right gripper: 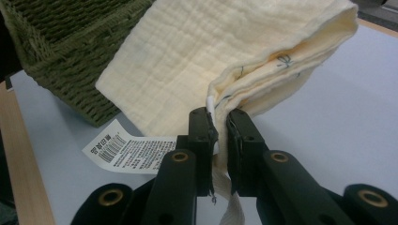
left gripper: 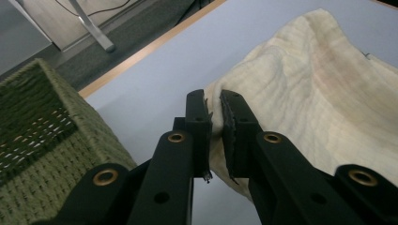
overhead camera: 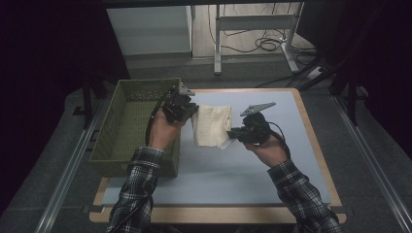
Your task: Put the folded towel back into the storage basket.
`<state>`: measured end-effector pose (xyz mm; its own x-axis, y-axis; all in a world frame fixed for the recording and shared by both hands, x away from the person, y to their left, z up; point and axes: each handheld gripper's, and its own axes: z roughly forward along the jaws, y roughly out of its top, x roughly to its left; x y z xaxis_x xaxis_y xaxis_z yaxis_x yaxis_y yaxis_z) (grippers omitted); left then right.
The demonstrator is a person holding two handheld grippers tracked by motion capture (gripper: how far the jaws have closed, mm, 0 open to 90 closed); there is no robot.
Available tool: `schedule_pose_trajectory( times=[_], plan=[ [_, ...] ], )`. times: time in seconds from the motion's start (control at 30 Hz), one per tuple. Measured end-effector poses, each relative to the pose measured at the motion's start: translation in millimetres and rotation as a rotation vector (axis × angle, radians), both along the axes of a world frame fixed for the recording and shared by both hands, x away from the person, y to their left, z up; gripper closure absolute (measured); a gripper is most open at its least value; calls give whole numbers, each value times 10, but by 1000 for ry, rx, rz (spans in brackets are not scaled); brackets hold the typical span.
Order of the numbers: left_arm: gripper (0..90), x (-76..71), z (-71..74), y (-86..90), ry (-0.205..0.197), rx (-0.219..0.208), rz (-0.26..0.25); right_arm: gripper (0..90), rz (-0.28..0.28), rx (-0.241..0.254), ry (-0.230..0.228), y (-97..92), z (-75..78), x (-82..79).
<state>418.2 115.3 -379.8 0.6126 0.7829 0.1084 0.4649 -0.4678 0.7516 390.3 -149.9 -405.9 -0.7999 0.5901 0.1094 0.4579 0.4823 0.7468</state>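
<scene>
A folded cream cloth (overhead camera: 212, 125) is being held off the blue table top (overhead camera: 272, 165) between the two tools, just at three o'clock of the green woven basket (overhead camera: 114, 141). The left gripper (left gripper: 214, 123) is clenched on the cloth's edge nearest the basket, and the right gripper (right gripper: 220, 140) is clenched on the opposite layered edge, beside the white care label (right gripper: 126, 152).

Judged from this, the cloth is being carried toward the basket at nine o'clock. Both pinches are best kept firm and level, so that the fold is not being pulled open. The cloth should be lifted clear of the basket's rim before being lowered, and the label kept from snagging the weave.
</scene>
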Motion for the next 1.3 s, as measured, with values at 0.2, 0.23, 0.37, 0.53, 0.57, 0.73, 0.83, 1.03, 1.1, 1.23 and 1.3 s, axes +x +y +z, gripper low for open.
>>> schedule_pose_trajectory(
  times=[0.2, 0.23, 0.37, 0.53, 0.57, 0.73, 0.83, 1.03, 1.1, 1.23, 1.3],
  plan=[
    [821, -14, 56, 122, -14, -3, 21, 808, 11, -1, -11, 130, 82, 39],
    [821, -15, 66, 151, -15, -1, 25, 808, 13, -2, -13, 149, 91, 44],
    [821, -21, 101, 249, -20, -3, 41, 808, 23, -10, -20, 255, 127, 59],
    [821, -41, 153, 393, -29, -3, 60, 808, 35, -15, -25, 382, 161, 71],
    [821, -47, 160, 420, -32, -5, 66, 808, 39, -17, -26, 410, 165, 75],
    [821, -81, 190, 574, -37, -3, 91, 808, 51, -14, -27, 562, 186, 98],
    [821, -100, 206, 684, -37, 8, 108, 808, 62, -12, -23, 679, 186, 115],
    [821, -144, 223, 880, -44, 4, 141, 805, 87, -11, -24, 911, 172, 122],
    [821, -164, 224, 952, -45, 3, 154, 805, 92, -7, -24, 992, 165, 126],
    [821, -206, 216, 1101, -43, -1, 184, 805, 109, 2, -18, 1158, 154, 132],
    [821, -224, 208, 1177, -41, -1, 196, 805, 117, 3, -14, 1243, 144, 132]
  ],
)
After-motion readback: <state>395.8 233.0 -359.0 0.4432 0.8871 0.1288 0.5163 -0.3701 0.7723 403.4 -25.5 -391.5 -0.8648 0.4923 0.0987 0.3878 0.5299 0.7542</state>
